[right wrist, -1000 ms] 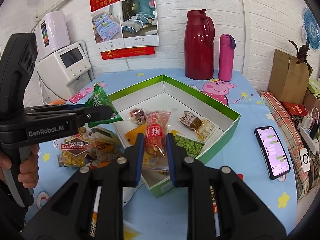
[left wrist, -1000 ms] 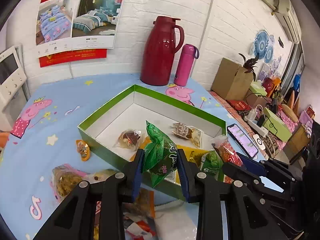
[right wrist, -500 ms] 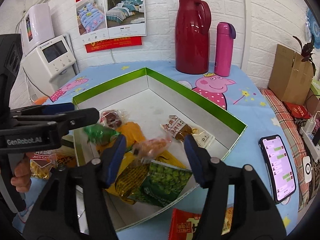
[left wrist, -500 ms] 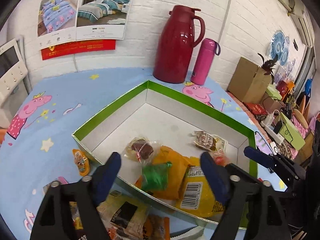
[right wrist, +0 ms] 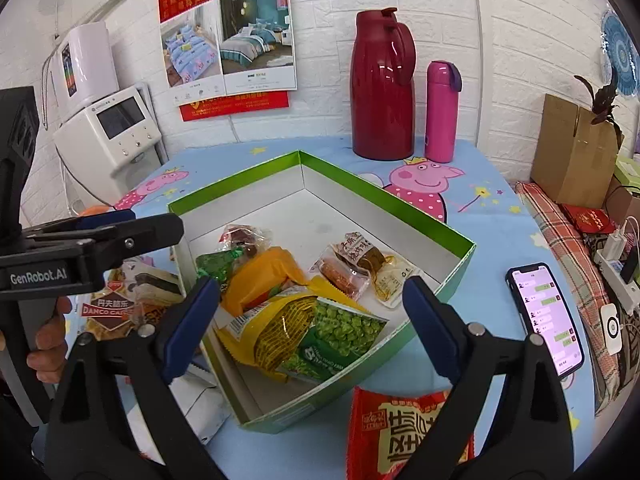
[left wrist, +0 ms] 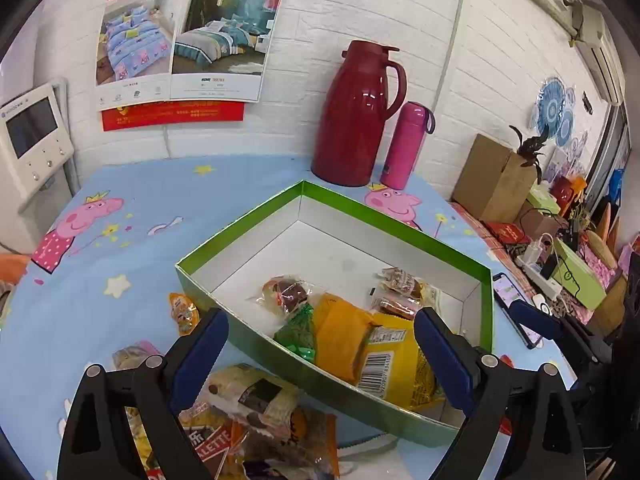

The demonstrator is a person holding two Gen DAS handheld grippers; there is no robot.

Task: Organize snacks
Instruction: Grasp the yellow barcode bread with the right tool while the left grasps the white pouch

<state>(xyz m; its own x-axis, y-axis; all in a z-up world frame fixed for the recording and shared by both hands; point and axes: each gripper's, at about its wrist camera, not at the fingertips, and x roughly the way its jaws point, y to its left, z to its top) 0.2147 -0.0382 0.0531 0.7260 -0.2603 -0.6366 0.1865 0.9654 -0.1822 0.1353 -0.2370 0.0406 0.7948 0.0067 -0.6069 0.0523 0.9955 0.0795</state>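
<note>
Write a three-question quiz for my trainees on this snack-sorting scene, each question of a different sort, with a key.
1. True or false: the left gripper holds a snack.
2. The red packet lies: A in the green box; B on the table in front of it; C beside the phone, touching it.
3. What colour is the small bottle beside the red jug?

Key: 1 false, both grippers are open, the right gripper too. 2 B. 3 pink.

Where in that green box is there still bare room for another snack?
The green box has bare white floor at its far corner, toward the red jug. The near half is crowded: green pea bag, orange packet, small wrapped snacks.
</note>
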